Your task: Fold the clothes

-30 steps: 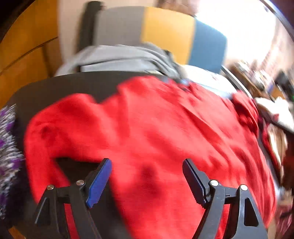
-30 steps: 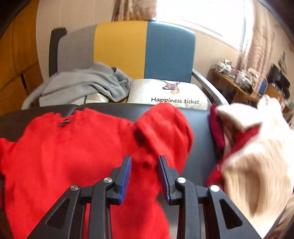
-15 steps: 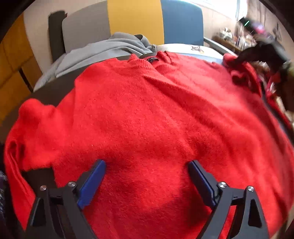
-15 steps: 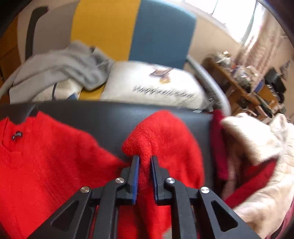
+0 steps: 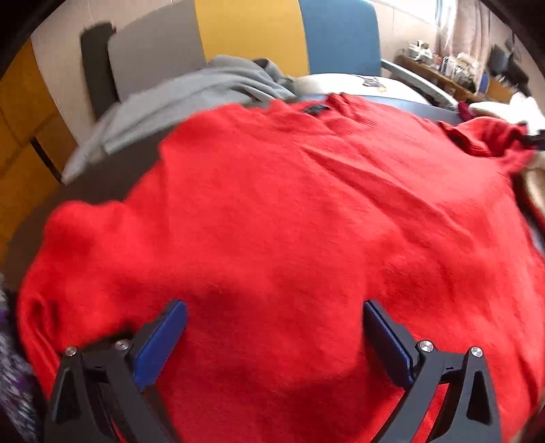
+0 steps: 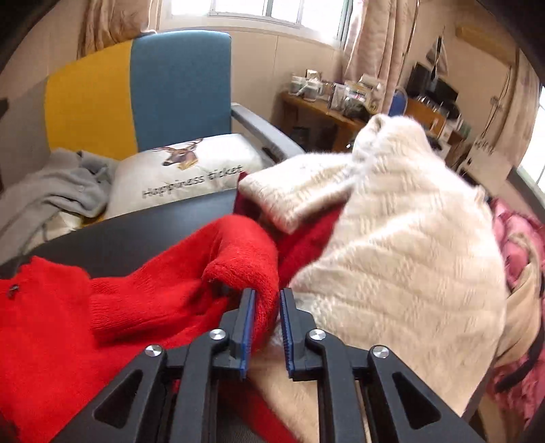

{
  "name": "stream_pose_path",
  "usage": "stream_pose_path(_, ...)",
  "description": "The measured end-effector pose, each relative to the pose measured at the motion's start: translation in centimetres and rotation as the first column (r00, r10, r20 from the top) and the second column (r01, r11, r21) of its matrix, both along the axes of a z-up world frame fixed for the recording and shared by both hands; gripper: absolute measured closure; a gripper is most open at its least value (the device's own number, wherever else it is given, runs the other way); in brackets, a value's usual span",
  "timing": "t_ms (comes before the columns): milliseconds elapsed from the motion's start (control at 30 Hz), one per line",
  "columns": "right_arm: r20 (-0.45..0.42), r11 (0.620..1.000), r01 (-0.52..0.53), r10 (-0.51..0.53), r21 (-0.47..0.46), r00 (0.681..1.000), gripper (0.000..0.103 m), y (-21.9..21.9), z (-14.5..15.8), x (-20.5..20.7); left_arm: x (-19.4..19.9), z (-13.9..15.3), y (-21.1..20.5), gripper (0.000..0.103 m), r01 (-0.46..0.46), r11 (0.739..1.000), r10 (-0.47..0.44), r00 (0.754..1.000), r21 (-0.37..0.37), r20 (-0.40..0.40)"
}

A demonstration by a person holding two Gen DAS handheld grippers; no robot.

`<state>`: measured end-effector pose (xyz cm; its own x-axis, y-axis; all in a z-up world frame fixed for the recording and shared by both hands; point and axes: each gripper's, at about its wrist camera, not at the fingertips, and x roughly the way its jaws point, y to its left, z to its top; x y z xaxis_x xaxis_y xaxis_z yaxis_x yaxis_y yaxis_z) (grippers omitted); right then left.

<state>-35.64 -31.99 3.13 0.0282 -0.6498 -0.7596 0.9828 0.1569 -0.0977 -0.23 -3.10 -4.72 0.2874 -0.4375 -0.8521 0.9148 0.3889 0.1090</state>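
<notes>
The left hand-held gripper hangs low over the red sweater, its blue-padded fingers spread wide and released, with nothing between them; whether the pads press into the knit cannot be told. The sweater lies spread across the dark tabletop, filling almost everything ahead of this gripper, its collar with a small dark label at the far edge and one sleeve bunched ahead and to the left. Beyond the collar a grey garment is draped on a chair with grey, yellow and blue back panels. The right hand-held gripper is clenched on the sweater's other sleeve: a fold of the red cuff sits pinched between its narrow-set blue pads, and the sleeve trails away to the gripper's left toward the body of the sweater. Just to the right of this gripper, touching the sleeve, a cream knitted sweater is heaped over a darker red garment. Ahead of it, past the tabletop edge, a white cushion printed with a deer head lies on the chair seat, beside the grey garment.
</notes>
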Motion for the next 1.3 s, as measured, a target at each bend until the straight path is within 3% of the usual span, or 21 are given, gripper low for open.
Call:
stream_pose_path(67, 0.02, 1.0, 0.003, -0.003, -0.002, 1.0, 0.084, 1.2, 0.7, -0.3, 1.3, 0.3, -0.4, 0.001, -0.022, 1.0, 0.022, 1.0, 0.009, -0.003)
stream_pose_path(133, 0.027, 1.0, 0.014, -0.014, -0.022, 1.0, 0.081, 2.7, 1.7, -0.7, 2.9, 1.4, 0.5, 0.014, -0.062, 0.998, 0.061, 0.996, -0.023, -0.072)
stream_pose_path(167, 0.03, 0.999, 0.016, -0.015, -0.034, 0.999, 0.081, 3.6, 2.3, -0.9, 3.5, 2.0, 1.0, 0.015, -0.08, 0.996, 0.075, 0.992, -0.043, -0.101)
stream_pose_path(267, 0.031, 0.996, -0.024, 0.027, -0.09, 0.999, 0.081, 7.4, 3.7, -1.6, 5.4, 3.9, 5.1, 0.015, -0.17, 0.978, 0.141, 0.967, -0.123, -0.211)
stream_pose_path(367, 0.057, 0.985, -0.14, 0.146, -0.096, 0.988, 0.08, 12.0, 3.9, -1.3, 6.4, 4.6, 9.9, 0.015, -0.24, 0.956, 0.181, 0.934, -0.167, -0.308)
stream_pose_path(467, 0.132, 0.949, -0.314, 0.313, -0.017, 0.941, 0.08, 17.0, 2.1, -0.2, 5.5, 3.5, 14.7, 0.015, -0.261, 0.953, 0.189, 0.912, -0.158, -0.364)
stream_pose_path(633, 0.235, 0.83, -0.539, 0.5, 0.142, 0.833, 0.08, 25.5, -2.7, 2.9, 2.1, 1.7, 17.9, 0.015, -0.254, 0.957, 0.172, 0.887, -0.141, -0.428)
stream_pose_path(700, 0.219, 0.806, -0.564, 0.526, 0.179, 0.822, 0.08, 27.5, -4.2, 3.7, 0.7, 1.1, 18.6, 0.015, -0.249, 0.959, 0.163, 0.877, -0.138, -0.452)
stream_pose_path(800, 0.191, 0.81, -0.554, 0.523, 0.193, 0.831, 0.08, 28.6, -5.2, 4.0, -1.5, 0.2, 19.8, 0.008, -0.241, 0.961, 0.148, 0.861, -0.133, -0.487)
stream_pose_path(867, 0.192, 0.821, -0.535, 0.503, 0.199, 0.843, 0.08, 28.5, -5.5, 3.7, -2.7, 0.0, 19.1, 0.008, -0.237, 0.964, 0.167, 0.889, -0.118, -0.427)
stream_pose_path(900, 0.2, 0.826, -0.525, 0.49, 0.205, 0.849, 0.08, 28.3, -5.7, 3.6, -3.3, -0.1, 18.7, 0.011, -0.236, 0.965, 0.176, 0.902, -0.11, -0.394)
stream_pose_path(967, 0.203, 0.835, -0.505, 0.467, 0.217, 0.86, 0.08, 27.9, -6.2, 3.1, -3.7, 0.2, 17.8, 0.084, -0.206, 0.973, 0.155, 0.917, -0.103, -0.369)
stream_pose_path(1000, 0.206, 0.837, -0.5, 0.461, 0.221, 0.863, 0.08, 27.7, -6.4, 3.1, -3.8, 0.4, 17.4, 0.095, -0.189, 0.977, 0.142, 0.923, -0.099, -0.358)
stream_pose_path(1067, 0.205, 0.839, -0.496, 0.457, 0.225, 0.866, 0.08, 27.6, -6.8, 3.2, -2.4, 0.8, 17.1, 0.097, -0.225, 0.97, 0.175, 0.911, -0.093, -0.374)
stream_pose_path(1167, 0.193, 0.821, -0.523, 0.489, 0.229, 0.851, 0.08, 28.1, -7.1, 4.4, 0.4, 3.1, 18.4, 0.099, -0.288, 0.952, 0.24, 0.911, -0.101, -0.335)
stream_pose_path(1300, 0.189, 0.795, -0.554, 0.522, 0.244, 0.832, 0.079, 29.7, -7.2, 5.2, 1.8, 6.5, 20.3, 0.098, -0.301, 0.95, 0.264, 0.915, -0.082, -0.304)
